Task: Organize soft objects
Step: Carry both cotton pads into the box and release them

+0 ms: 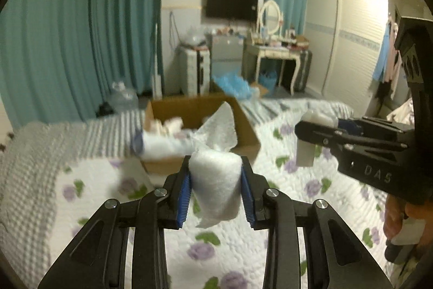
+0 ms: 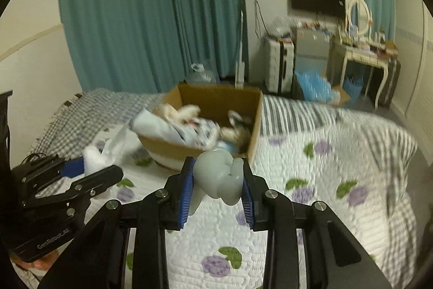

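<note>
currently i have both tools loaded above the bed (image 1: 311,197), short of the cardboard box (image 2: 205,148).

tool state:
- left gripper (image 1: 215,180): jaws closed partway on a roll of white foam wrap (image 1: 215,188); a loose flap of it stands up toward the box.
- right gripper (image 2: 217,182): jaws closed partway on a pale tooth-shaped soft toy (image 2: 219,178), held by its crown with one root hanging below the pads.

location of work items: both held items sit on the near side of the box, above the floral quilt. the box already contains plush toys (image 2: 184,111) and a pale fabric bundle (image 2: 159,126) that overhangs its near-left corner.

risks, as i judge them:
- the foam roll is compressible and could creep out of the pads if tilted.
- its loose flap could catch the box rim or the overhanging bundle and unroll.
- the toy is smooth and rounded; a shallow hold could let it twist out.
- both tools converging on one opening could collide.

surroundings: beyond the box are teal curtains (image 1: 81,26), a water jug (image 1: 123,98), a dressing table (image 1: 276,53) and blue bags (image 1: 232,84), all well apart from it.
</note>
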`<action>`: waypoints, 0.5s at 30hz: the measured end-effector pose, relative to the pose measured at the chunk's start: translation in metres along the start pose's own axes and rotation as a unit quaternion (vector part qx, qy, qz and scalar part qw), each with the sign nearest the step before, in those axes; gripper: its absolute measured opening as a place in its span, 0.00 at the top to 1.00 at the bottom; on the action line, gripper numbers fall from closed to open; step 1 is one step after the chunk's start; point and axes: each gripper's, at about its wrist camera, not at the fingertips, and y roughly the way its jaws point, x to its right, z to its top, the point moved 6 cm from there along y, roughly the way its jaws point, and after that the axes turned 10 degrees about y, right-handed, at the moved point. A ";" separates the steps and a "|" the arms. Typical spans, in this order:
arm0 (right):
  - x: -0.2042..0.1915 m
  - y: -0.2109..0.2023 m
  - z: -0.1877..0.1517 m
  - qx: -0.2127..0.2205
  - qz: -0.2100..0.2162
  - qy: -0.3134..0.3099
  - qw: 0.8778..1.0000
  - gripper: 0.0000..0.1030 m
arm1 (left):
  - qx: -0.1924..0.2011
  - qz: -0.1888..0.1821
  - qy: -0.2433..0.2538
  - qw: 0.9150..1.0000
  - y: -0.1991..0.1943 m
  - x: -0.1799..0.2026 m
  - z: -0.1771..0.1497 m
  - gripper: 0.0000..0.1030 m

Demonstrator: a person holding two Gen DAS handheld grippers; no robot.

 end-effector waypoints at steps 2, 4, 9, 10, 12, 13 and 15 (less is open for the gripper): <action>-0.011 -0.011 0.016 0.013 0.000 -0.010 1.000 0.70 | 0.013 0.006 0.001 1.000 -0.006 -0.006 0.016 0.69; -0.019 -0.018 0.028 0.022 0.004 -0.018 1.000 0.70 | 0.026 0.012 0.002 1.000 -0.008 -0.013 0.032 0.69; -0.032 -0.015 0.061 0.038 0.014 -0.036 0.999 0.70 | 0.035 0.023 0.021 0.999 0.010 -0.023 0.058 0.69; -0.033 -0.010 0.067 0.039 0.013 -0.040 0.998 0.70 | 0.038 0.027 0.027 0.999 0.017 -0.026 0.062 0.69; -0.032 0.001 0.078 0.040 0.012 -0.041 0.998 0.70 | 0.038 0.030 0.032 0.998 0.033 -0.030 0.068 0.69; -0.031 0.007 0.084 0.039 0.013 -0.040 0.998 0.70 | 0.034 0.030 0.033 0.998 0.045 -0.031 0.071 0.69; -0.026 0.024 0.095 0.037 0.012 -0.035 0.999 0.70 | 0.026 0.030 0.035 0.999 0.068 -0.035 0.074 0.69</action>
